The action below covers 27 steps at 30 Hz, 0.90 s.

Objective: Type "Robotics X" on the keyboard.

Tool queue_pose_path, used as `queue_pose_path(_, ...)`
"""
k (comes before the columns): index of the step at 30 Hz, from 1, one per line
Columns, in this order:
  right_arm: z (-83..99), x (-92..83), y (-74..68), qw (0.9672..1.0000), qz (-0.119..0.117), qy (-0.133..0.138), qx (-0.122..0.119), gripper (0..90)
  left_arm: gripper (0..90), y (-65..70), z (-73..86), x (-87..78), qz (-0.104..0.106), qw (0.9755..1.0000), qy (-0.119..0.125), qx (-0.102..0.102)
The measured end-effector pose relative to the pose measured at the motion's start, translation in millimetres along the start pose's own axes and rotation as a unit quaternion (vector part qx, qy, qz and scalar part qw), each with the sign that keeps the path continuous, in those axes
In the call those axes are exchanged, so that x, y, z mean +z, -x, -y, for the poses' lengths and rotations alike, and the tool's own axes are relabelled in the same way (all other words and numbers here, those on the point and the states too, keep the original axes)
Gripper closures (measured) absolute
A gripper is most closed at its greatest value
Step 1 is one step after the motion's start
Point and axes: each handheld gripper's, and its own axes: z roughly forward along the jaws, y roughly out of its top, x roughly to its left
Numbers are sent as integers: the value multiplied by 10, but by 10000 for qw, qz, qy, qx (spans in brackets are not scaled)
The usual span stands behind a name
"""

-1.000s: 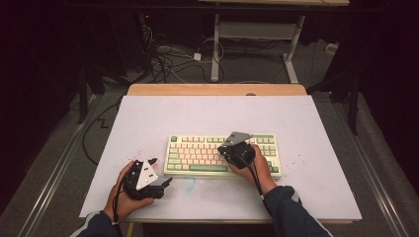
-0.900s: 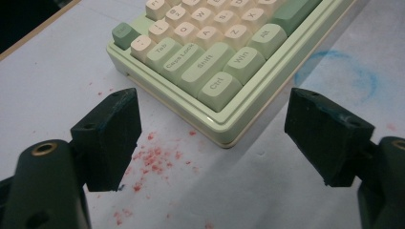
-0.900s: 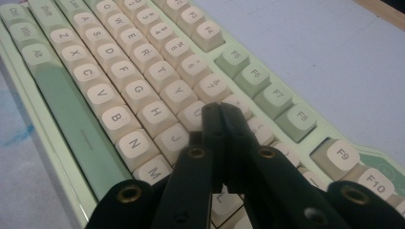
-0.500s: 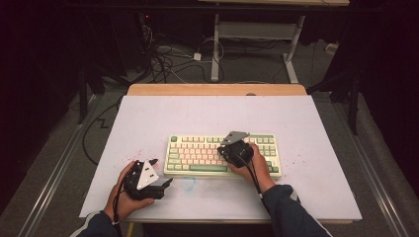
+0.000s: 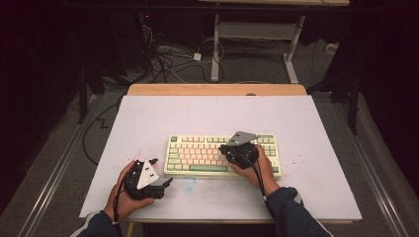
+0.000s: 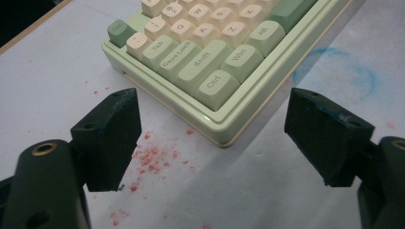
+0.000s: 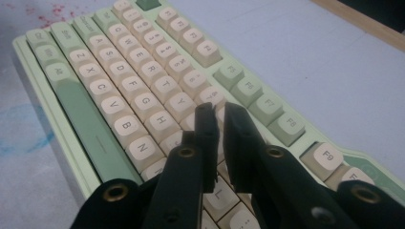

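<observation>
A pale green keyboard (image 5: 197, 153) with cream keys lies on the white table cover. My right gripper (image 5: 224, 147) hangs over its right-hand keys. In the right gripper view its jaws (image 7: 217, 107) stand a narrow slit apart just above the letter keys, with nothing between them; they have just been opening. My left gripper (image 5: 162, 171) rests on the cover by the keyboard's near left corner. In the left gripper view it (image 6: 212, 102) is wide open, its jaws either side of the corner of the keyboard (image 6: 210, 71) by the Ctrl key and short of it.
Red specks (image 6: 153, 157) and a faint blue scribble (image 5: 188, 183) mark the white cover (image 5: 148, 123). A wooden table edge (image 5: 217, 90) runs along the far side. Cables and a desk frame (image 5: 217, 44) lie on the dark floor beyond.
</observation>
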Motion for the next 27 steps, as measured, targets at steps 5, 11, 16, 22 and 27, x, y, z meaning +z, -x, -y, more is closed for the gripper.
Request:
queue_pose_path(5, 23, -105, 4, 9994, 57, 338, -15, 666, 188, 0, -8, -5, -10, 10000, 8, 10)
queue_pose_path(11, 35, -253, 10, 9973, 185, 710, -23, 465, 194, -10, -24, -15, -26, 10000, 33, -25)
queue_pose_path(16, 55, -399, -7, 9941, 530, 943, -49, 345, 196, -20, -48, -31, -44, 9999, 117, -86)
queue_pose_path(22, 152, -562, 4, 9902, 736, 1184, -17, 258, 242, -38, -67, -33, -132, 9997, 146, -120)
queue_pose_path(27, 276, -680, 2, 9878, 915, 1260, -55, 213, 357, -44, -88, -35, -150, 9997, 96, -152)
